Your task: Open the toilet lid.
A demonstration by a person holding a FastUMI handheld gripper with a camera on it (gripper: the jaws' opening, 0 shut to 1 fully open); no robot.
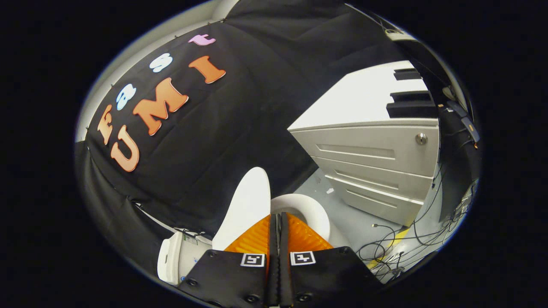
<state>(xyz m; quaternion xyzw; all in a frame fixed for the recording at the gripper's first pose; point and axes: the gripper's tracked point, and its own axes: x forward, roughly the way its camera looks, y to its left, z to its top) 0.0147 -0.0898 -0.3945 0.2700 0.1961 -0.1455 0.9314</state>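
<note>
Beyond the closed, empty claw (278,218) stand one raised toilet lid (246,205) and one seat (310,209).

Evenly lit from above, bright on the cabinet top (364,102). Strongly bent toward the rim. Slightly soft at the fingers (257,239), perhaps from closeness.

Pale drawer cabinet (376,171) on the floor (355,218), tangled cables (394,248) beside it

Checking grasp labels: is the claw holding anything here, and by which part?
Nothing held. The claw has its fingers pressed together with nothing between them. The toilet lid stands raised just beyond them, beside the seat, untouched.
</note>
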